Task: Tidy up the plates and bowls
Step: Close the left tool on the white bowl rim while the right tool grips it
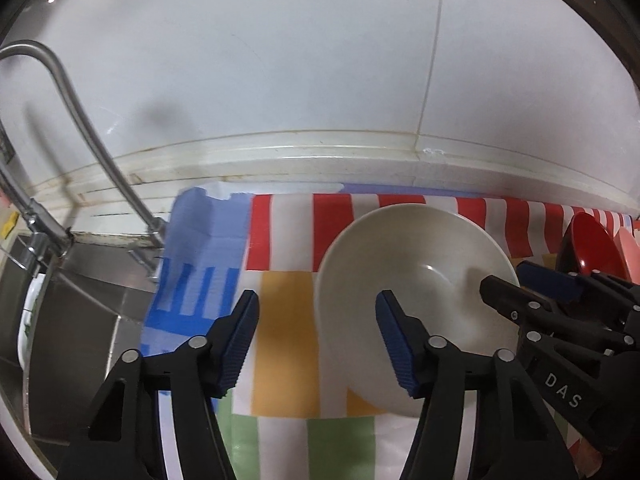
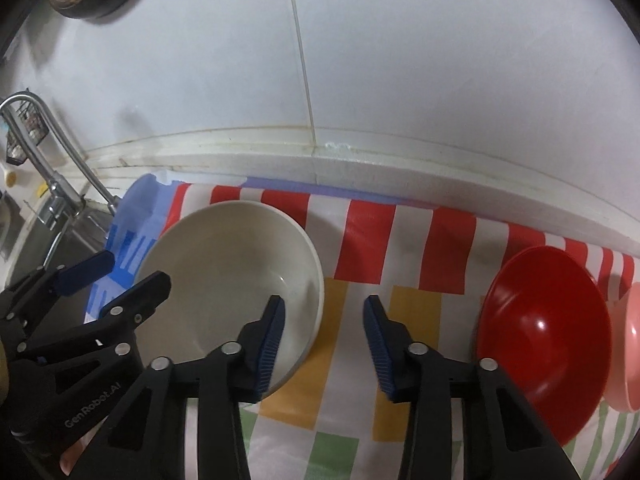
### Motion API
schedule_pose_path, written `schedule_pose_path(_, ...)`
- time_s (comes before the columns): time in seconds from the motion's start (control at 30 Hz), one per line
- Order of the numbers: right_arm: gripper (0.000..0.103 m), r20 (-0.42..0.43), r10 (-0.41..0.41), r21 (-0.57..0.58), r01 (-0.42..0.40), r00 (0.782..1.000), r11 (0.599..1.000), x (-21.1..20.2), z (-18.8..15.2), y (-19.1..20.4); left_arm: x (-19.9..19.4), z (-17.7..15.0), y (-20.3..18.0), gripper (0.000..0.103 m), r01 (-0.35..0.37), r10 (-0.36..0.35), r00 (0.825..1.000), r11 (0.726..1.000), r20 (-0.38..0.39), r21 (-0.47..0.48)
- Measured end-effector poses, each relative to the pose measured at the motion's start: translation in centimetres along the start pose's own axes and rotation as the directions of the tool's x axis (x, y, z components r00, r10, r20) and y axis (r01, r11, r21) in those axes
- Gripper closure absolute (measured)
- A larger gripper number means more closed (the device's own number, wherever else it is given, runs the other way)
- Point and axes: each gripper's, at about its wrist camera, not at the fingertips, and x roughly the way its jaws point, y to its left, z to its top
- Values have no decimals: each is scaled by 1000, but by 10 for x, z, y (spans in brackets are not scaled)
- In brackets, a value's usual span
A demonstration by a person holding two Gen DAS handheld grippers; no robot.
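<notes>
Your left gripper [image 1: 318, 342] hangs spread over the white bowl's [image 2: 224, 264] left rim, pinching nothing; right of it your right gripper [image 2: 324, 346], also spread, straddles that bowl's right rim, with the red bowl [image 2: 544, 340] further right.
</notes>
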Motion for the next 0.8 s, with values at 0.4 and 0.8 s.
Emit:
schedule_pose_path(0.4,88,-60,20,3,-20,998,1000,19,5,0,29,4,-5,82,49,-48,996,999,-79,2)
schedule_pose_path(0.8,93,-83,-5,38,9,997,999,25,9,1,40,11,-11,87,20,-22,994,1000,-111,-11)
